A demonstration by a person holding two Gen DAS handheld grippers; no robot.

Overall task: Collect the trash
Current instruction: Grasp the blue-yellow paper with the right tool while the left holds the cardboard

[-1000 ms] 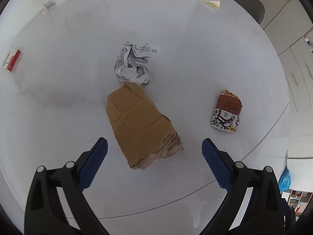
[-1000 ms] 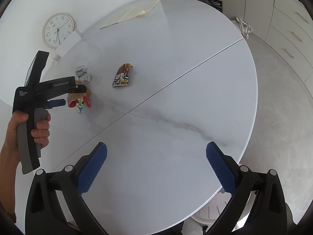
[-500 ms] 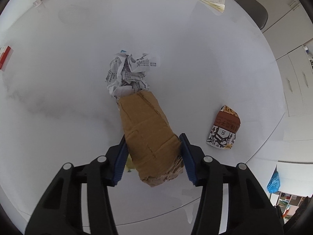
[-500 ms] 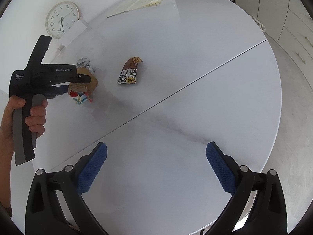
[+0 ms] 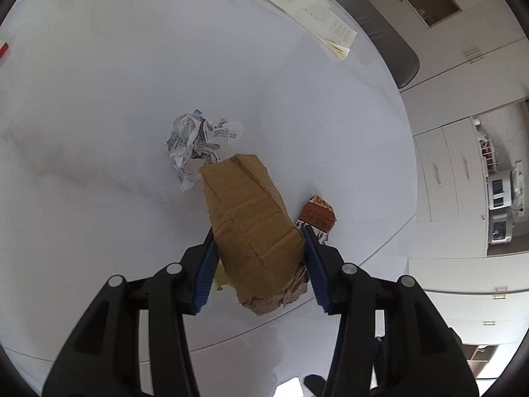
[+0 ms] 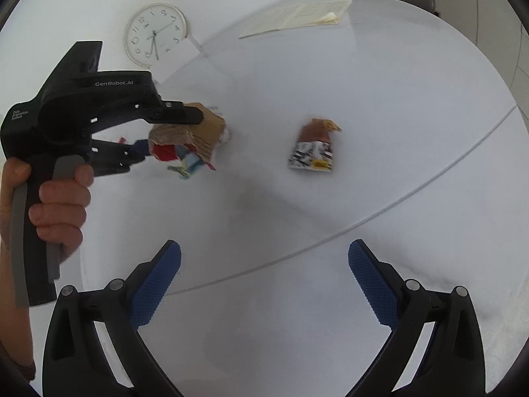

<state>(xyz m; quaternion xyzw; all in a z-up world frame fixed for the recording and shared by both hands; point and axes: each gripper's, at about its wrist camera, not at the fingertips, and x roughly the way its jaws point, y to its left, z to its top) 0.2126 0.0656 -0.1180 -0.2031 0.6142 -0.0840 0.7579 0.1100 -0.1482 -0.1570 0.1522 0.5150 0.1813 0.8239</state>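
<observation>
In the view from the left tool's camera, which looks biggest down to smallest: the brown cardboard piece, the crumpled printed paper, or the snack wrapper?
1. Cardboard piece, clearly biggest, though it sits nearest the camera, clamped in the left tool, which enlarges it.
2. Crumpled printed paper.
3. Snack wrapper, smallest as seen, but partly hidden behind the tool, so this order is unsure.

In the left wrist view the cardboard piece (image 5: 251,228) covers the near edge of the crumpled paper (image 5: 195,152) and most of a yellow scrap (image 5: 221,280) under its near left corner. Right of the cardboard, the snack wrapper (image 5: 316,217) is partly hidden behind a blue pad. In the right wrist view the wrapper (image 6: 314,147) is motion-blurred, its print unreadable. Coloured scraps (image 6: 185,160) beneath the cardboard (image 6: 195,132) are too blurred to identify.
</observation>
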